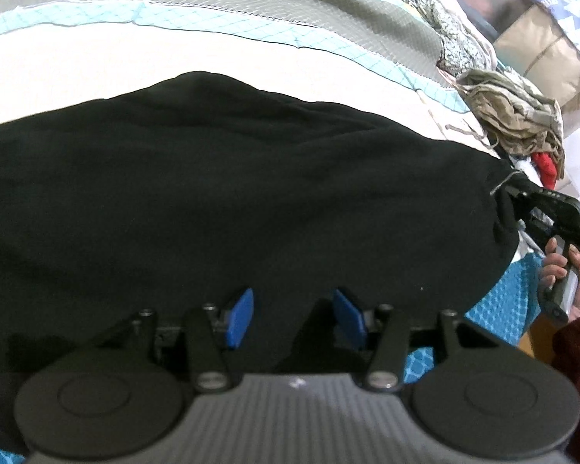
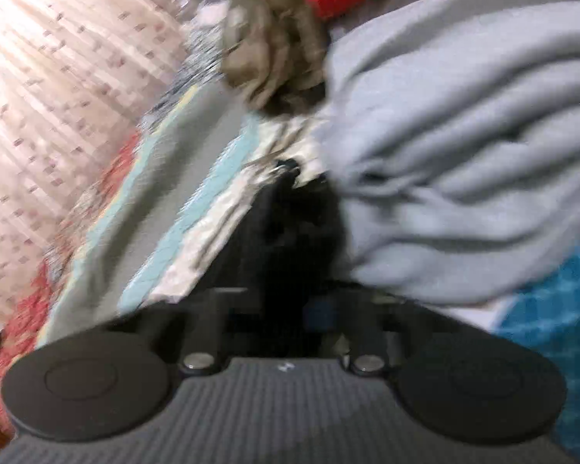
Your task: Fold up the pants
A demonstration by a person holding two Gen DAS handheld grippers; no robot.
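Bedding [image 1: 77, 62] in cream with a teal-edged quilt covers the bed, and the black pants [image 1: 212, 178] lie spread across it, filling most of the left wrist view, with a heap of unfolded laundry [image 1: 518, 116] at the far right edge and no container in sight. Right tool [image 1: 522, 195] is clenched on the pants' right end, presumably to hold that end taut for the fold, a hand [image 1: 568, 274] on its handle. Left tool [image 1: 295, 319] hangs released over the near edge, blue pads [image 1: 239, 319] apart, grasping nothing, likely poised to pinch there.
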